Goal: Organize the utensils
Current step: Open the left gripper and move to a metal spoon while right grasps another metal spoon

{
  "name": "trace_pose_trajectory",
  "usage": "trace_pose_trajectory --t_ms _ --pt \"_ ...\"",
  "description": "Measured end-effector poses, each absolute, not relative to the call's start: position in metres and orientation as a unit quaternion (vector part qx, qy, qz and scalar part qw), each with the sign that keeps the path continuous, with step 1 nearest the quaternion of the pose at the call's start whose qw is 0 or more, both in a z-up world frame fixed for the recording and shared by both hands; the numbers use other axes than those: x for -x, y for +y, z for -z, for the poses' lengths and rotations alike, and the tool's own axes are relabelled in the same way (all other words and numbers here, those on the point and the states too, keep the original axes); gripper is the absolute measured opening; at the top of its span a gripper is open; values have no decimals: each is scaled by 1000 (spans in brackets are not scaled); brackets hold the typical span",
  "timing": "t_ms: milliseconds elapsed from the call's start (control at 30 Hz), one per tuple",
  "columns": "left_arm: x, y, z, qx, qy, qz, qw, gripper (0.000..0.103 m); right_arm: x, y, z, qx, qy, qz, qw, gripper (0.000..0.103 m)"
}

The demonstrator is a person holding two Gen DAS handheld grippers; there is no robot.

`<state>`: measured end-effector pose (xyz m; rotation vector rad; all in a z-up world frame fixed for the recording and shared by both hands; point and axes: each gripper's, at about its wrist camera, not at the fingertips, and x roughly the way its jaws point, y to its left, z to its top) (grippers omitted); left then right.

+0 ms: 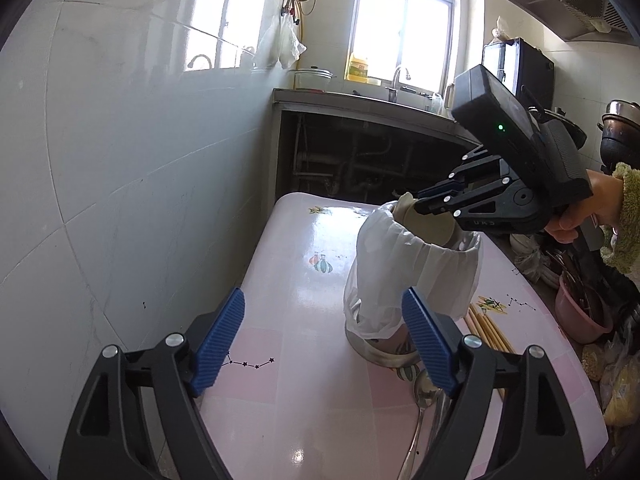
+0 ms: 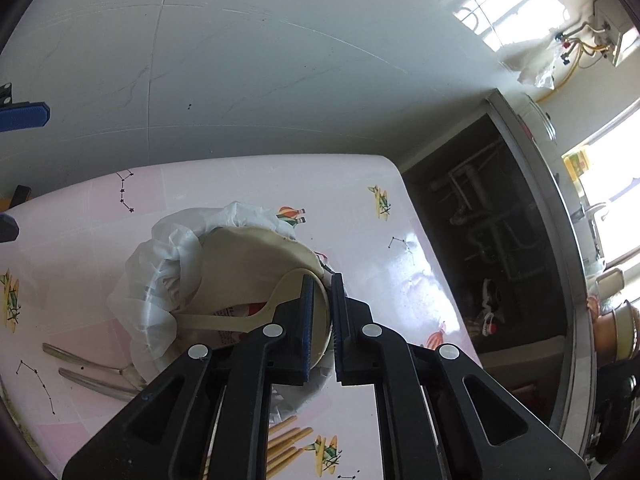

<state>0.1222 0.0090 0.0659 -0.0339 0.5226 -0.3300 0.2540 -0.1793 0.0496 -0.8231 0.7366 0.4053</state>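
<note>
Step in hand: dropping the cream spoon [image 2: 286,290] handle-first into the bag-lined holder [image 1: 400,272], as I judge it.
Right claw [image 2: 322,280]: tilted down over the holder's mouth, jaws almost together with the rim of the spoon's bowl in the narrow gap; I cannot tell whether the pads actually press on it.
Left claw [image 1: 322,300]: released, jaws wide and nothing between them, low over the pink bench [image 1: 300,320], just beside the holder's metal foot.
Cream spoon, place: bowl up at the holder's rim, handle reaching down inside, across the opening.
Left to sort: 2 metal spoons [image 2: 92,376] and a bundle of chopsticks [image 1: 488,332], all flat on the bench close to the holder's foot.
Do it well, 1: let go only once the handle rests on the bottom, so the spoon slides in rather than tipping out over the rim.
Do it well, 2: lift the right claw clear without snagging the loose white bag, which is folded over the rim and could drag.
Do it well, 3: the holder looks tall and light; the left claw is well placed to steady its foot.
Risk: a nudge at the rim could topple the holder onto the metal spoons.
</note>
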Motion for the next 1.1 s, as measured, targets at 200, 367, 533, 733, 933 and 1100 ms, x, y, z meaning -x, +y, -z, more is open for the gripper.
trace_pose_trajectory --t_ms 200,367,533,733,933,1100 --pt "-120 8 -62 19 264 163 951 81 -230 -206 -88 305 312 -202 877 42" --pt "-117 6 -55 23 273 176 946 82 -189 -255 -109 140 295 -222 919 51" --pt "-116 -5 -40 20 296 191 935 82 -160 -306 -60 -53 341 -215 914 52" --pt "-112 -24 -16 9 334 212 918 82 -161 -307 41 -155 433 -177 870 52" --pt "-104 -30 2 22 364 235 901 82 -183 -295 79 -149 457 -163 861 48" --pt "-100 -27 6 41 372 247 894 88 -189 -292 96 -137 480 -180 848 40"
